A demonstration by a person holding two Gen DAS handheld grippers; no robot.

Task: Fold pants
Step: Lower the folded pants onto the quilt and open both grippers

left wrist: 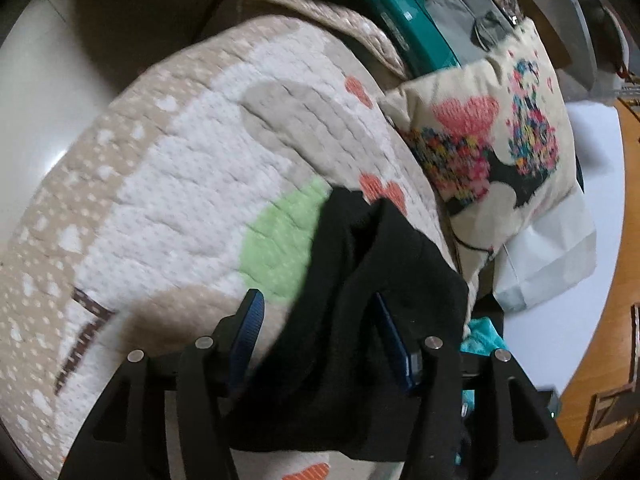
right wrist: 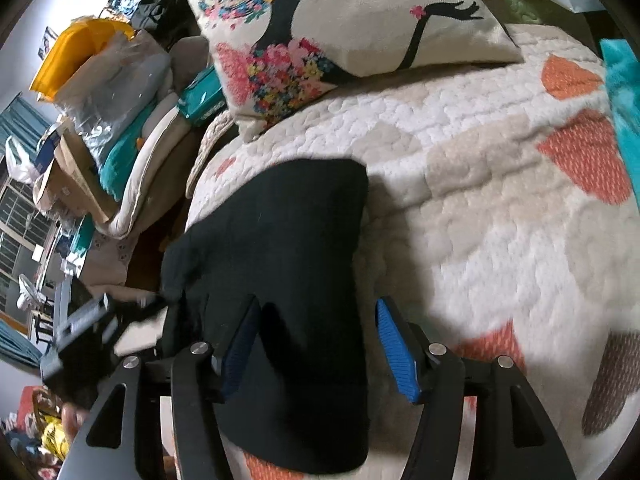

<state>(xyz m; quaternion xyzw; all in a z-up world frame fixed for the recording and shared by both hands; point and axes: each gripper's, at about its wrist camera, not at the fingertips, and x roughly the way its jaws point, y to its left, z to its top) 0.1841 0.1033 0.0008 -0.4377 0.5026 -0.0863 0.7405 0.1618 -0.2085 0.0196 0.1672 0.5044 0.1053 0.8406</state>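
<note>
Right hand-held gripper (right wrist: 318, 344): blue-padded fingers (right wrist: 396, 354) spread apart. Black fabric pants (right wrist: 280, 264): folded, lying flat between and ahead of them on quilted white-beige bedspread with orange hearts (right wrist: 500, 200). Cream floral-print cushion (right wrist: 344, 28): farther ahead.

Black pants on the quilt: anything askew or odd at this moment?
Yes, mildly. In the right wrist view the black pants hang partly off the quilt's edge, with the corner nearest the left tool bunched. No damage shows.
</note>
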